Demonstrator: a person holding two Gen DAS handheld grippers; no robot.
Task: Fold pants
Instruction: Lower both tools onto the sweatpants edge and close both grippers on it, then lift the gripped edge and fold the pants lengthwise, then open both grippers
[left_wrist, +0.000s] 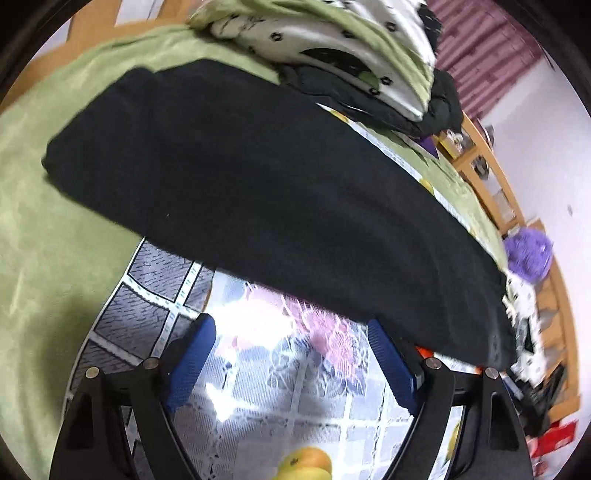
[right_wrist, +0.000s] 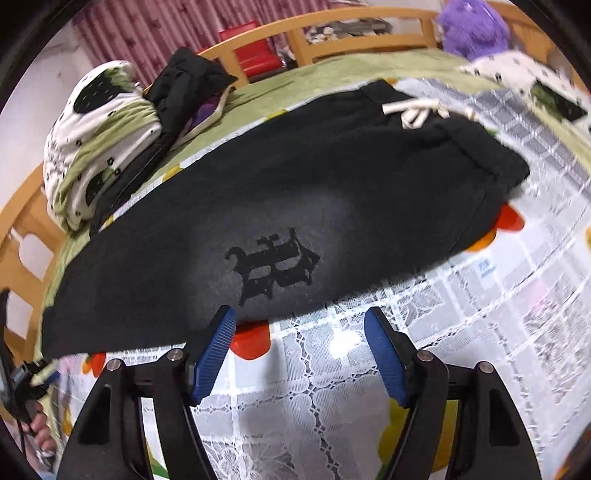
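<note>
A: Where were the pants (right_wrist: 280, 192)?
B: Flat on the tablecloth (right_wrist: 480, 295), at twelve o'clock of both; left gripper (left_wrist: 291, 328) and right gripper (right_wrist: 300, 317) gaped apart, holding nothing.

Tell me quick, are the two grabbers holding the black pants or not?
Left gripper: jaws open, holding nothing, just short of the black pants.
Right gripper: jaws open, holding nothing, at the pants' near edge.

Bright indoor light; glare on tablecloth (left_wrist: 258, 325); motion blur, fisheye-warped edges.
</note>
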